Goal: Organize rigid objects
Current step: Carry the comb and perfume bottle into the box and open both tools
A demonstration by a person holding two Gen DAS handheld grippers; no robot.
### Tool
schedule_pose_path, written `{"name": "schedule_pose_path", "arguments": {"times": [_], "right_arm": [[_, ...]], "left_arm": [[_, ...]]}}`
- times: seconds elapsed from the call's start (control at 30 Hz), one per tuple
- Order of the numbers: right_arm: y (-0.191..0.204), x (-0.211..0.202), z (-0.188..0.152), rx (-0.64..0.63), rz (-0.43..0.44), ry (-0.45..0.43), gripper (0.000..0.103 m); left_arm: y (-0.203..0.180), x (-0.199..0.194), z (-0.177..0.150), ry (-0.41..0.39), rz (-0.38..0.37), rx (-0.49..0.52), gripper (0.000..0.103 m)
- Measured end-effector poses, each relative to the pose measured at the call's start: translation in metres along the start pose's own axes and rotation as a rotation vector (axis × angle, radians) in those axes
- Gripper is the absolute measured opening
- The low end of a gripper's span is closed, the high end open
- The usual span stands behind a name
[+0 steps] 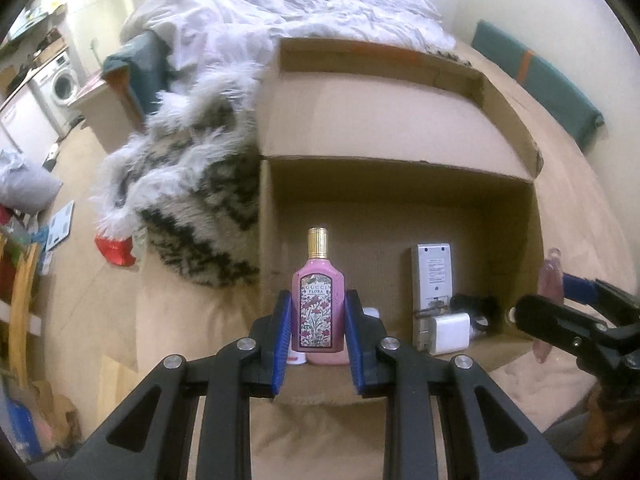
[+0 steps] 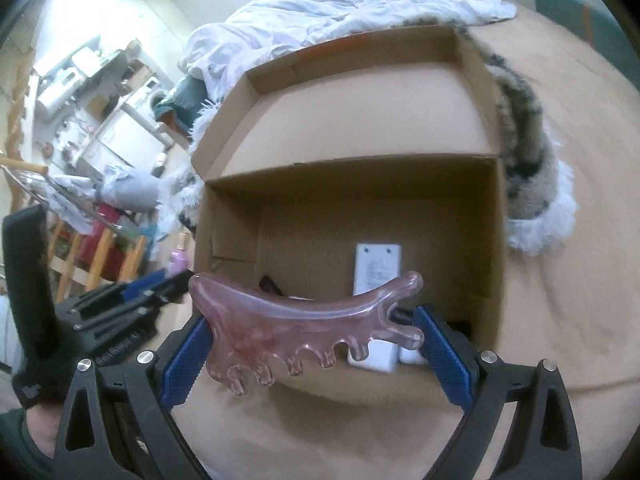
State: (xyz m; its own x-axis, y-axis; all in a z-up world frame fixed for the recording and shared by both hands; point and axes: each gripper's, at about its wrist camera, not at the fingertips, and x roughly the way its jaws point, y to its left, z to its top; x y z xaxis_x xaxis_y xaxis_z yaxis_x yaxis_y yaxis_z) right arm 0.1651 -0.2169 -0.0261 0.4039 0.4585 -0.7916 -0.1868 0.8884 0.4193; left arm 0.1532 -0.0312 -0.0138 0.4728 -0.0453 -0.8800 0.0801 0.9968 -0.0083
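1. Our left tongs (image 1: 318,322) clench the pink perfume bottle (image 1: 318,300) upright before the open cardboard box (image 1: 400,200) on the bed (image 1: 180,320).
2. Our right tongs (image 2: 316,350) grip a translucent pink comb-shaped tool (image 2: 296,324) over the box's front edge.
3. Inside the box stand a white device (image 1: 432,276) and what seems a white charger (image 1: 446,332).

The right hand-held gripper (image 2: 316,350) clamps a translucent pink comb-shaped scraper (image 2: 304,330) crosswise between its blue pads (image 2: 442,350), teeth pointing down toward the camera. Straight ahead of it stands an open cardboard box (image 2: 348,136) on a tan bed (image 2: 580,280). Inside, beyond the scraper, a white flat device (image 2: 377,268) leans on the back wall, with a white charger block (image 2: 376,356) nearer. The left hand-held gripper (image 2: 160,280) sits off to the left.
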Motion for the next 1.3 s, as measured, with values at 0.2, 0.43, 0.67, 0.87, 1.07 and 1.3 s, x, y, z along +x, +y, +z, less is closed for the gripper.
{"name": "schedule_pose_path", "arguments": {"times": [0.2, 0.43, 0.67, 0.87, 1.07, 1.3], "right_arm": [[-0.017, 0.031, -0.012, 0.029, -0.007, 0.025, 0.103], [-0.020, 0.049, -0.007, 0.028, -0.087, 0.029, 0.103], [-0.023, 0.060, -0.003, 0.057, -0.108, 0.050, 0.103], [-0.024, 0.065, -0.002, 0.064, -0.127, 0.064, 0.103], [-0.023, 0.067, 0.000, 0.071, -0.130, 0.066, 0.103], [-0.023, 0.065, 0.001, 0.094, -0.102, 0.050, 0.103]], "left_arm": [[-0.007, 0.036, -0.009, 0.043, -0.008, 0.017, 0.023], [-0.012, 0.057, -0.016, 0.050, 0.024, 0.041, 0.023], [-0.001, 0.070, -0.020, 0.088, 0.011, -0.011, 0.023], [0.000, 0.076, -0.024, 0.106, -0.005, -0.017, 0.023], [-0.009, 0.079, -0.026, 0.104, 0.003, 0.005, 0.023], [-0.013, 0.076, -0.022, 0.092, 0.019, 0.018, 0.023]]}}
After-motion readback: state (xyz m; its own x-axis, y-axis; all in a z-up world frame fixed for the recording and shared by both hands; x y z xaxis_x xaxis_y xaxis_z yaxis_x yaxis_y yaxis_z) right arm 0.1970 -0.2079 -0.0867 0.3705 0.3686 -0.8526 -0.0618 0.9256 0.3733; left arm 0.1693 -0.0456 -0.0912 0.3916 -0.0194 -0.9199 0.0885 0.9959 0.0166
